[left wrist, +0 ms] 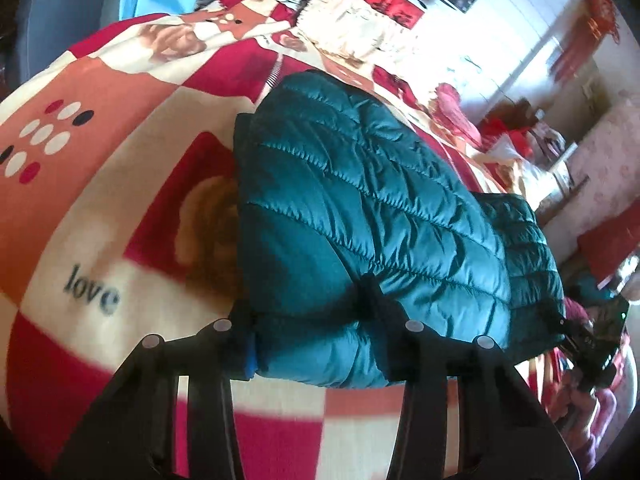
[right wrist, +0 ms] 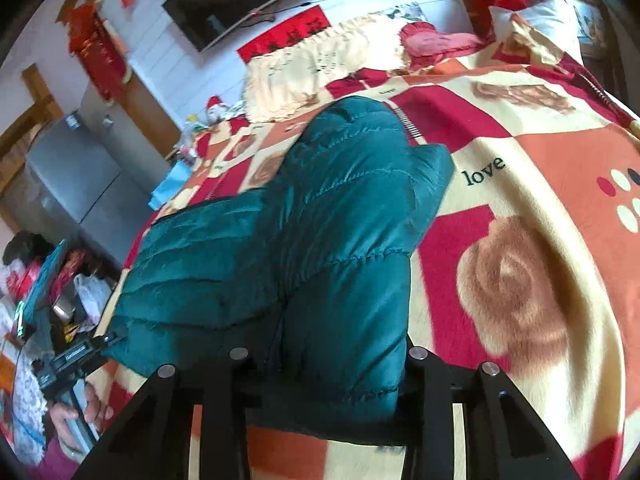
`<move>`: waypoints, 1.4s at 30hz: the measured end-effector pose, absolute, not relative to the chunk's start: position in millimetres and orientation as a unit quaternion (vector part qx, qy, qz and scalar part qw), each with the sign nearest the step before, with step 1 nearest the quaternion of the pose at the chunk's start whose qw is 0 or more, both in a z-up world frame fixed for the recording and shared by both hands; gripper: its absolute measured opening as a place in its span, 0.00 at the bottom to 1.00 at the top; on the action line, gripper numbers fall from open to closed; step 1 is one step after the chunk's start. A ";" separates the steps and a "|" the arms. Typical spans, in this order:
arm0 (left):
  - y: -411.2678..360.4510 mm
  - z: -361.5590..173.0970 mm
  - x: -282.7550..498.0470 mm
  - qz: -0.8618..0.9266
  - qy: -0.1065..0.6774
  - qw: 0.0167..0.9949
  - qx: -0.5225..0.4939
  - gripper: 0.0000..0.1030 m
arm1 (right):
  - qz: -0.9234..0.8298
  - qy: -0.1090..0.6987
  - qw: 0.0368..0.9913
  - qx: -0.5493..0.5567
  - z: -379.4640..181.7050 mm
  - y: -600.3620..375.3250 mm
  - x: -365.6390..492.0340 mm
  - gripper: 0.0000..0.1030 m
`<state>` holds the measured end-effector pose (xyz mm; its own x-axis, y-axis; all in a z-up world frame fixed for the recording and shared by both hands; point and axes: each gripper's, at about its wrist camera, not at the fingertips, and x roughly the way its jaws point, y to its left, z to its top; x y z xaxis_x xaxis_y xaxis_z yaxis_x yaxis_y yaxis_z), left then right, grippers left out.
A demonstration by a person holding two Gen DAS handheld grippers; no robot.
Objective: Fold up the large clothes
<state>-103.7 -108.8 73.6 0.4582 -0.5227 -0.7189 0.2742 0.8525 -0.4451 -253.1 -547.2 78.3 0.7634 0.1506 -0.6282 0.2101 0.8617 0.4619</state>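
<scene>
Left tool (left wrist: 316,344) at the bottom centre of its view angles down, both fingers clamped on the near edge of one teal quilted jacket (left wrist: 360,216) that lies mid-frame on the bed's patterned blanket (left wrist: 100,208). Right tool (right wrist: 332,376) likewise pinches the jacket's (right wrist: 312,240) near hem at lower centre. Only the left view shows the right tool at its right edge; only the right view shows a hand (right wrist: 80,412) gripping the left tool at lower left.
</scene>
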 end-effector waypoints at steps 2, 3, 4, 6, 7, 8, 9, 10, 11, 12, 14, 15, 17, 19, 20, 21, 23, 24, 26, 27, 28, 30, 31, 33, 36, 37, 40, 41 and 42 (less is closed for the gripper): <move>-100.3 77.5 -122.7 -0.249 0.475 0.835 -0.123 0.41 | -0.004 0.344 0.899 0.272 85.1 -540.6 -272.5 0.35; -98.3 78.3 -129.5 -0.253 0.478 0.833 -0.120 0.41 | 0.002 0.344 0.897 0.276 86.8 -539.1 -282.6 0.35; -95.0 77.4 -137.4 -0.256 0.483 0.830 -0.114 0.41 | 0.007 0.346 0.895 0.282 87.6 -537.4 -294.2 0.35; -83.8 69.2 -155.0 -0.255 0.501 0.820 -0.104 0.41 | 0.017 0.356 0.887 0.294 85.4 -531.3 -319.2 0.35; -80.9 64.5 -159.2 -0.252 0.507 0.818 -0.102 0.41 | 0.017 0.363 0.884 0.296 82.9 -528.5 -329.5 0.35; -78.9 59.0 -162.5 -0.248 0.511 0.818 -0.096 0.42 | 0.015 0.371 0.877 0.304 77.7 -525.6 -341.7 0.35; -78.7 55.3 -163.7 -0.244 0.512 0.818 -0.094 0.48 | 0.015 0.376 0.872 0.313 72.8 -524.6 -348.0 0.36; -78.1 50.5 -163.9 -0.237 0.513 0.819 -0.093 0.57 | 0.009 0.384 0.866 0.320 66.2 -523.3 -354.6 0.37; -77.8 45.9 -163.4 -0.227 0.512 0.823 -0.095 0.62 | -0.012 0.400 0.861 0.315 56.0 -521.8 -358.5 0.45; -77.5 44.8 -163.2 -0.218 0.510 0.827 -0.098 0.71 | -0.030 0.412 0.856 0.309 48.5 -521.0 -359.7 0.56; -76.5 48.5 -164.8 -0.205 0.506 0.832 -0.101 0.73 | -0.065 0.431 0.850 0.296 36.2 -521.1 -358.2 0.65; -76.0 51.9 -167.8 -0.200 0.503 0.835 -0.099 0.73 | -0.071 0.431 0.852 0.291 36.2 -521.4 -358.7 0.66; -75.6 64.8 -177.5 -0.183 0.486 0.851 -0.080 0.73 | -0.086 0.429 0.858 0.269 45.5 -517.1 -360.8 0.66; -72.4 78.7 -188.8 -0.175 0.459 0.868 -0.067 0.73 | -0.112 0.421 0.869 0.233 64.2 -510.6 -366.6 0.66; -72.7 87.5 -195.5 -0.168 0.444 0.878 -0.062 0.73 | -0.120 0.412 0.876 0.220 73.9 -508.9 -372.4 0.66; -73.4 93.5 -199.5 -0.166 0.432 0.884 -0.059 0.73 | -0.124 0.400 0.884 0.210 85.9 -505.7 -377.5 0.68; -78.8 105.9 -204.8 -0.171 0.413 0.893 -0.054 0.73 | -0.125 0.382 0.893 0.200 102.7 -497.9 -381.8 0.72; -82.3 109.9 -205.1 -0.173 0.406 0.896 -0.050 0.73 | -0.119 0.375 0.898 0.196 111.1 -491.1 -380.9 0.72; -92.0 115.9 -208.0 -0.172 0.390 0.904 -0.036 0.73 | -0.101 0.368 0.905 0.186 120.5 -475.4 -375.1 0.72; -97.2 117.8 -208.0 -0.172 0.386 0.906 -0.030 0.73 | -0.094 0.366 0.908 0.181 123.0 -469.1 -372.4 0.73; -103.6 118.2 -207.3 -0.175 0.384 0.906 -0.026 0.73 | -0.084 0.363 0.912 0.172 125.2 -459.0 -366.9 0.73; -112.9 117.0 -206.0 -0.179 0.383 0.906 -0.022 0.73 | -0.075 0.362 0.916 0.155 125.4 -439.3 -351.9 0.73; -118.8 115.6 -207.5 -0.179 0.384 0.905 -0.021 0.73 | -0.071 0.362 0.918 0.144 124.5 -429.7 -343.6 0.73; -131.5 110.0 -203.4 -0.181 0.387 0.904 -0.014 0.73 | -0.065 0.362 0.921 0.128 120.6 -411.8 -327.7 0.73; -146.3 104.0 -200.7 -0.173 0.383 0.907 0.004 0.73 | -0.063 0.365 0.922 0.112 113.3 -391.7 -303.9 0.73; -149.8 102.4 -199.4 -0.172 0.382 0.908 0.007 0.73 | -0.062 0.365 0.923 0.108 110.4 -387.0 -296.4 0.73; -157.9 93.5 -192.1 -0.166 0.389 0.906 0.015 0.73 | -0.066 0.381 0.917 0.103 96.7 -378.4 -274.0 0.73; -160.1 89.7 -189.1 -0.164 0.394 0.904 0.017 0.73 | -0.068 0.389 0.913 0.107 89.8 -377.9 -265.6 0.73; -161.8 86.1 -186.8 -0.162 0.398 0.903 0.019 0.73 | -0.071 0.392 0.910 0.111 84.8 -378.5 -260.3 0.73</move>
<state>-186.8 -161.8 86.1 0.6302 -0.2772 -0.7253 0.3067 0.9470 -0.0955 -260.3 -378.5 84.8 0.6822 -0.0418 -0.7299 0.2153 0.9656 0.1460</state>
